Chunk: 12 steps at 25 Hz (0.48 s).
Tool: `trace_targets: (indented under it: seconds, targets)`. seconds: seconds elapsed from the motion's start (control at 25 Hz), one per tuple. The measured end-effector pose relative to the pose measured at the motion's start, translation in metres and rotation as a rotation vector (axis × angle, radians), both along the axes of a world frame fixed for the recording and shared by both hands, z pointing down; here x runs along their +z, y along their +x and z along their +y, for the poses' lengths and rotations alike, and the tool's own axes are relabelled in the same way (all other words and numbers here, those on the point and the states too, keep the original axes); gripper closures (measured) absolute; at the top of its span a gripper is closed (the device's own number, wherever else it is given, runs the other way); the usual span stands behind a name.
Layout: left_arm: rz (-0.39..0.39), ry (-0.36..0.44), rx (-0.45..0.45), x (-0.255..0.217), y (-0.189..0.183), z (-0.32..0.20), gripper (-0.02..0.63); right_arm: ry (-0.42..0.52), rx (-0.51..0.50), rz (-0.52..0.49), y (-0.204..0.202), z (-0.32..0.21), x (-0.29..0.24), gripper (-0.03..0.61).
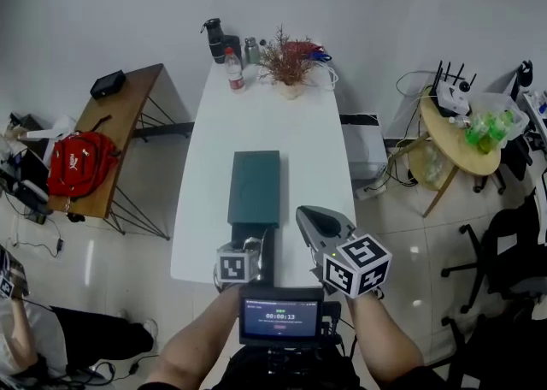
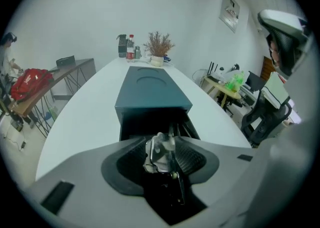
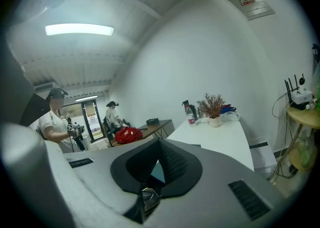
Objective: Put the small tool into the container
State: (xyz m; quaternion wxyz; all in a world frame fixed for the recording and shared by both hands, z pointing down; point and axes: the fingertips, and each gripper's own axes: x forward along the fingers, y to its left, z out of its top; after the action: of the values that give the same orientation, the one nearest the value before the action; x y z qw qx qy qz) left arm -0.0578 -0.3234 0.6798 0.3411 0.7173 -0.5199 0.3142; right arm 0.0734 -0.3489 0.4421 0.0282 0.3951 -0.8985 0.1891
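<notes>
- Between the jaws of my left gripper [image 2: 161, 146] sits the small tool [image 2: 159, 153], a silvery metal piece, with the pads clamped on it from both sides
- small tool is right at the near, open end of the container [image 2: 152, 89]; can't tell if it is over the opening or just short of it
- container is a dark teal oblong box lying lengthwise on the white table [image 1: 299, 136], with its near end pulled open and dark inside
- left marker cube [image 1: 235, 266] sits at the table's near edge, just below the container's open end in the head view
- my right gripper [image 3: 158, 146] has its jaws together at the tips with nothing between the pads; it is raised and tilted up, to the right of the container
- right marker cube [image 1: 359, 266] faces the head camera, near the table's near right corner
- small screen [image 1: 279, 318] is lit, low in the head view between my forearms
- far end of the table: bottle [image 1: 233, 70] with a red label, dark flask [image 1: 214, 38], potted plant [image 1: 288, 62] with reddish twigs
- left of the table is a wooden side table [image 1: 128, 110] with a red bag [image 1: 79, 162] on it
- right of the table is a round table [image 1: 453, 147] with a white device and green items on top
- right gripper view also shows a person [image 3: 55, 122] standing at the left, well apart from the table
</notes>
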Motion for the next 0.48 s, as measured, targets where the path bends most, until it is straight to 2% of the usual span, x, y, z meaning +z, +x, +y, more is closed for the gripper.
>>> trace_targets:
  seconds: [0.28,0.48]
  targets:
    - [0.059,0.163,0.006,-0.060,-0.015,-0.004,0.398,0.031,-0.011,-0.010,-0.007,0.010,-0.021,0.577]
    - [0.147,0.266,0.006,-0.110,-0.025,0.005,0.399,0.066,-0.004,-0.009,-0.011,0.024,-0.043,0.575]
